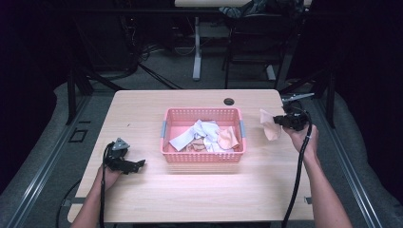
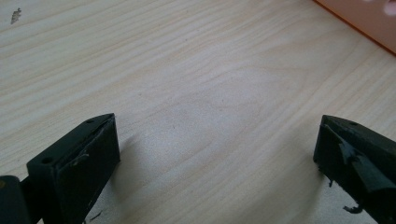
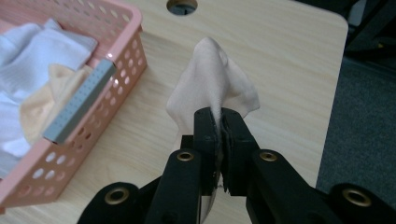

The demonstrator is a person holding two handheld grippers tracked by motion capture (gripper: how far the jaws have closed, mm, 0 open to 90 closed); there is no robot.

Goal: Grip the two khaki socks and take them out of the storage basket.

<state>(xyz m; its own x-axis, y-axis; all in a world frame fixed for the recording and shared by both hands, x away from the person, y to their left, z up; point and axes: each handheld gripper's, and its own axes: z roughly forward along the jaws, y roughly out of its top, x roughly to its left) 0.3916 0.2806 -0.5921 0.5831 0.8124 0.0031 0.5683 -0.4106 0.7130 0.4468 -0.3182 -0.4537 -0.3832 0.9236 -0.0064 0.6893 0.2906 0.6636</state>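
R claw (image 3: 219,128) clenched on peach cloth (image 3: 212,79) just right of pink basket (image 1: 203,156); L claw (image 2: 219,154) released; prob best to lift cloth clear of rim before dropping in

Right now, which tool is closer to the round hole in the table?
The right tool. It holds a beige cloth just right of the hole; the left tool sits open, far across, past the pink basket.

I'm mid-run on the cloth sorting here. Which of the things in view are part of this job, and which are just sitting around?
In the job:
- peach cloth, clamped in the right gripper
- pink basket, with white and peach cloths inside
- left gripper, jaws open, over bare table

Lying about:
- cable hole in the tabletop
- desk and chair legs behind the table
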